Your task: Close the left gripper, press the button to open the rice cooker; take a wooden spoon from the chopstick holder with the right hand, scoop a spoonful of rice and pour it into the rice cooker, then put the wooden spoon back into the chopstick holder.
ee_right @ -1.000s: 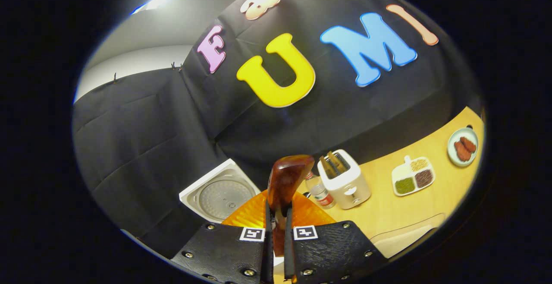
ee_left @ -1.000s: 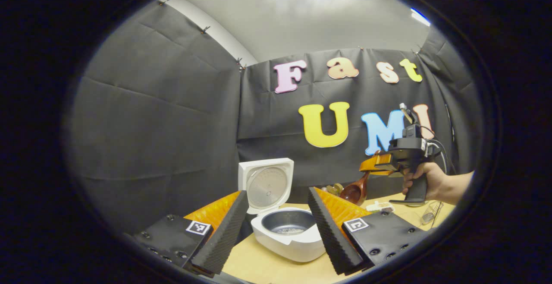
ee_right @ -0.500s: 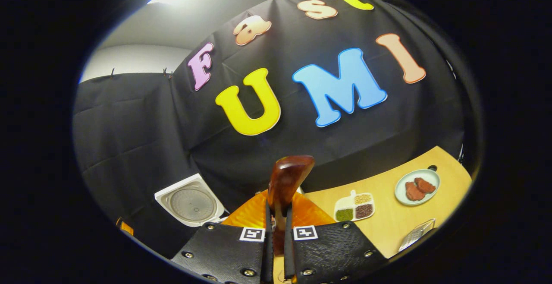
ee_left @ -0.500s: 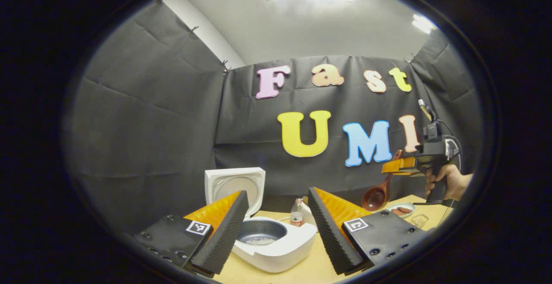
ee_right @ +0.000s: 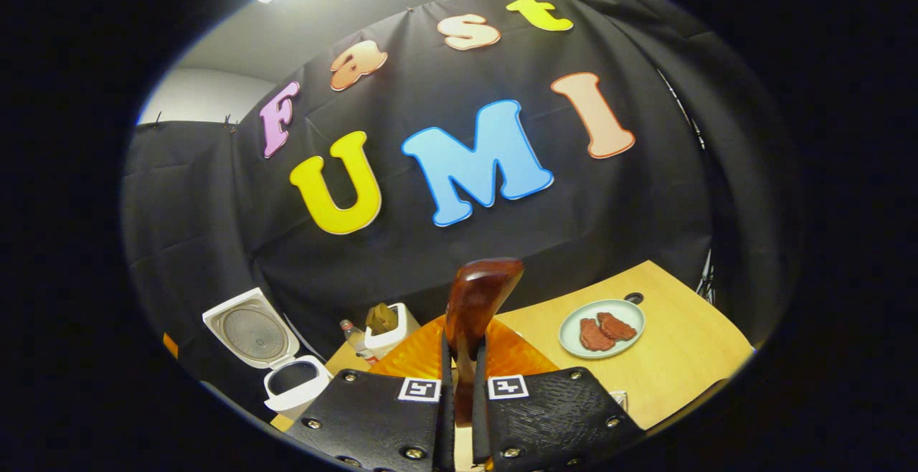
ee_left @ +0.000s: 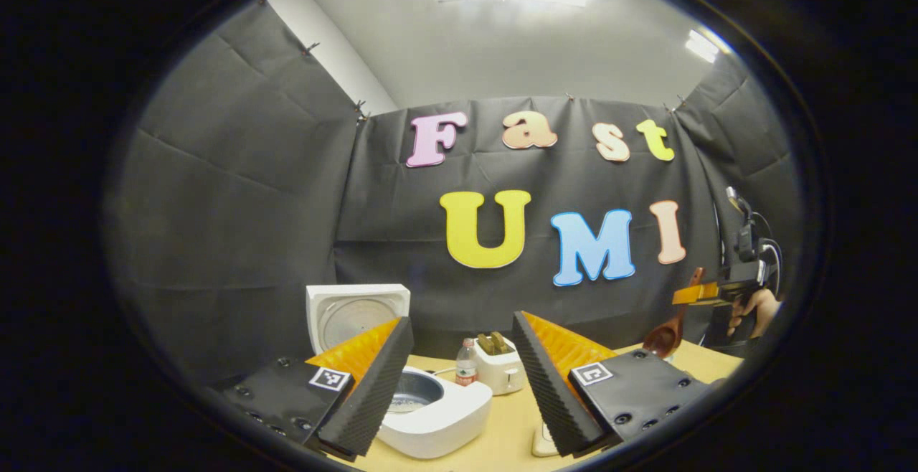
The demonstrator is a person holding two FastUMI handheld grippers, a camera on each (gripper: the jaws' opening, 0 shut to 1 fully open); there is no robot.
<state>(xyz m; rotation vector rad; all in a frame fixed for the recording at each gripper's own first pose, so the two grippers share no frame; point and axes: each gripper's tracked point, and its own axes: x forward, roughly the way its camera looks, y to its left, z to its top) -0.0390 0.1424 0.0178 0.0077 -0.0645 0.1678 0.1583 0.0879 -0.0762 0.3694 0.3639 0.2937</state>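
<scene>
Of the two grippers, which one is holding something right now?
The right gripper: its fingers are shut on the wooden spoon, bowl pointing away from the camera. The left gripper stands open with nothing between its fingers.

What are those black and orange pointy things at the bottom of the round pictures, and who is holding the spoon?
Those are the fingers of two hand-held grabbers. A person holds one in each hand, and a camera rides on each. In the left gripper view, the left gripper is open, with the open rice cooker, a toaster and a bottle on the table. Far right, a hand holds the other grabber. In the right gripper view, the right gripper pinches the wooden spoon; a plate sits beyond.
</scene>
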